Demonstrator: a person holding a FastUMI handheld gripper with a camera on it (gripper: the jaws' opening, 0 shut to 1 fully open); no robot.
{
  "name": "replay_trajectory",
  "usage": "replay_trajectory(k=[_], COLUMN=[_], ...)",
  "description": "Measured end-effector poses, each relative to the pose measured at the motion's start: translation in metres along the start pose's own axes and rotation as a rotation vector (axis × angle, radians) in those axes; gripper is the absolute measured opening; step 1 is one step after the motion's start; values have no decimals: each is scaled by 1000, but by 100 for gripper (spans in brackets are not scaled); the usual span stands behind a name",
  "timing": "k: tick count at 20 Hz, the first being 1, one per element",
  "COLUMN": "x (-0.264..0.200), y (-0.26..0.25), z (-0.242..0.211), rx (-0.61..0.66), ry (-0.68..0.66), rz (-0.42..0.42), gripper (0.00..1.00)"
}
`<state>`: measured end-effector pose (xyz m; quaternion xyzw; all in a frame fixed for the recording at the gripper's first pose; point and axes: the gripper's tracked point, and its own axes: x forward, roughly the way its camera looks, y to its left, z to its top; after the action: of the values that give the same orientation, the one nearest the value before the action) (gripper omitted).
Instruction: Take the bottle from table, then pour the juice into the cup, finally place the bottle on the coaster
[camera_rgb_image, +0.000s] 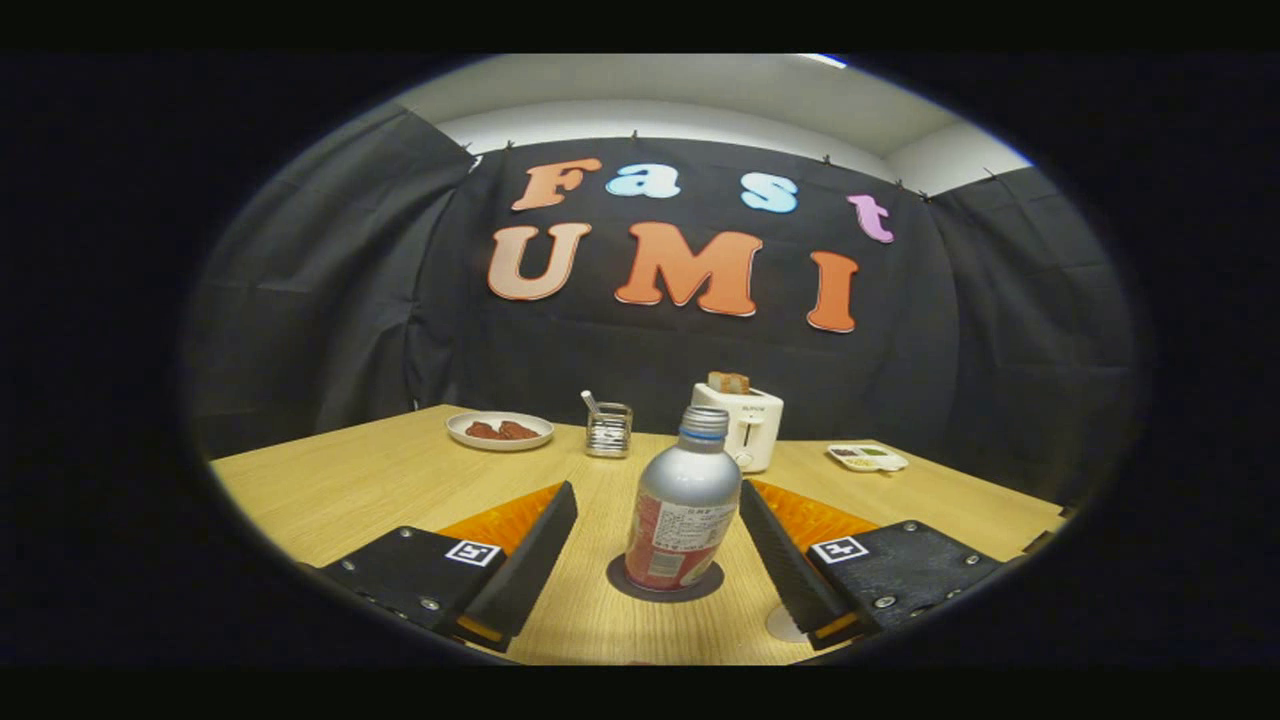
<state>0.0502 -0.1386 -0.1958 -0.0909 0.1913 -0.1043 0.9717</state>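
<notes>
Standing bottle (683, 505) on coaster (620, 585), claw (657, 500) spread clear.

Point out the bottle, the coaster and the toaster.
bottle (683, 510): gripper view, middle of its body.
coaster (622, 583): gripper view, rim left of the bottle.
toaster (755, 425): gripper view, front face.

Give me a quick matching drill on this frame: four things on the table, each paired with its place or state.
Things:
1. bottle
2. gripper
3. toaster
4. white plate

Places or states:
A. far side, beside the glass cup, holding brown food
B. upright on the dark coaster
C. beyond the bottle, bread in its slot
D. open, fingers either side of the bottle, not pressing

Pairs: 1-B, 2-D, 3-C, 4-A
</notes>
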Motion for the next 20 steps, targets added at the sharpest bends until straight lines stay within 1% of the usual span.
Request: replay_trajectory(k=[4, 7, 9, 13, 16, 17, 20], x=[-23, -44, -56, -81, -97, -103, -117], y=[16, 26, 27, 35, 46, 49, 47], z=[33, 50, 70, 100, 118, 121, 133], rx=[19, 33, 40, 87, 151, 168, 173], ry=[-46, -39, -65, -110, -131, -138, -170], rz=[33, 71, 80, 106, 155, 163, 145], gripper=[97, 97, 98, 97, 98, 97, 98])
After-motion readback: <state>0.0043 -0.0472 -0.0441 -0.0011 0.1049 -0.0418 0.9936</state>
